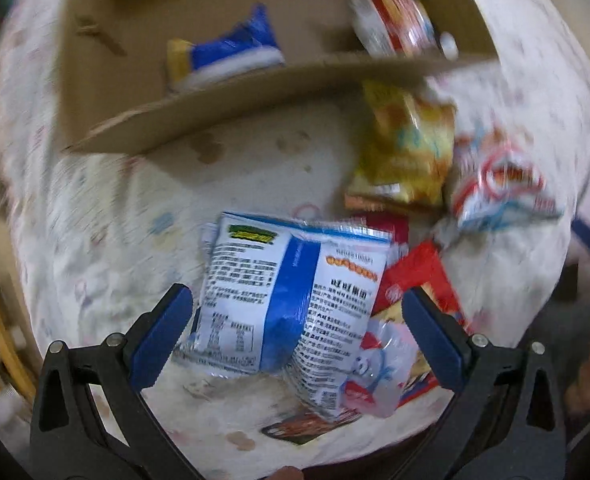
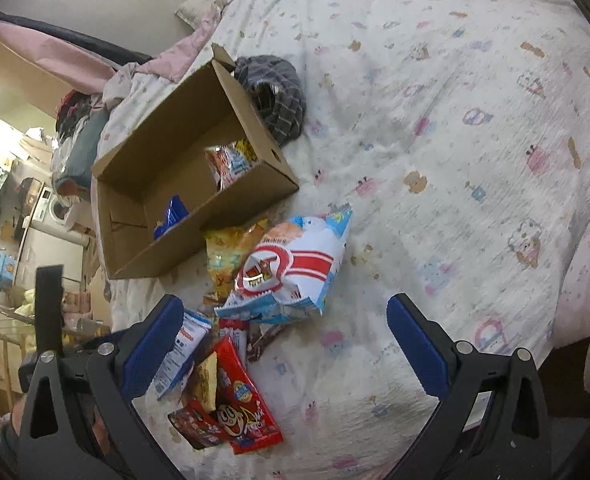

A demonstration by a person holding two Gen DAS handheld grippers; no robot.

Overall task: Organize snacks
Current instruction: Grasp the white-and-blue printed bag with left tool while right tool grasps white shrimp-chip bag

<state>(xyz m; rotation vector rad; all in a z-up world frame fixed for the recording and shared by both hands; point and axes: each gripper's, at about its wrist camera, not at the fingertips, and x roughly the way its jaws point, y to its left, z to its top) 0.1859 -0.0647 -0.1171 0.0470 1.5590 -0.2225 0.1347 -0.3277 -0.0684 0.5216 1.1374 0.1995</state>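
A pile of snack bags lies on a patterned bed cover. My left gripper (image 1: pixel 297 320) is open, its blue pads on either side of a blue-and-white bag (image 1: pixel 291 296) that lies back side up on the pile. Past it lie a yellow bag (image 1: pixel 407 152) and a red-and-white bag (image 1: pixel 499 184). A cardboard box (image 1: pixel 255 92) holds a blue packet (image 1: pixel 231 56) and a red-and-white packet (image 1: pixel 395 16). My right gripper (image 2: pixel 285 338) hangs open above the bed, with the red-and-white bag (image 2: pixel 295 268) just beyond it, a red packet (image 2: pixel 243 400) near its left finger, and the box (image 2: pixel 183 168) farther off.
A grey checked cloth (image 2: pixel 275 88) lies behind the box. Pink bedding and a pillow (image 2: pixel 207 4) sit at the bed's far end. Cluttered furniture and shelves (image 2: pixel 27 216) stand left of the bed. The bed cover (image 2: pixel 455 160) stretches wide to the right.
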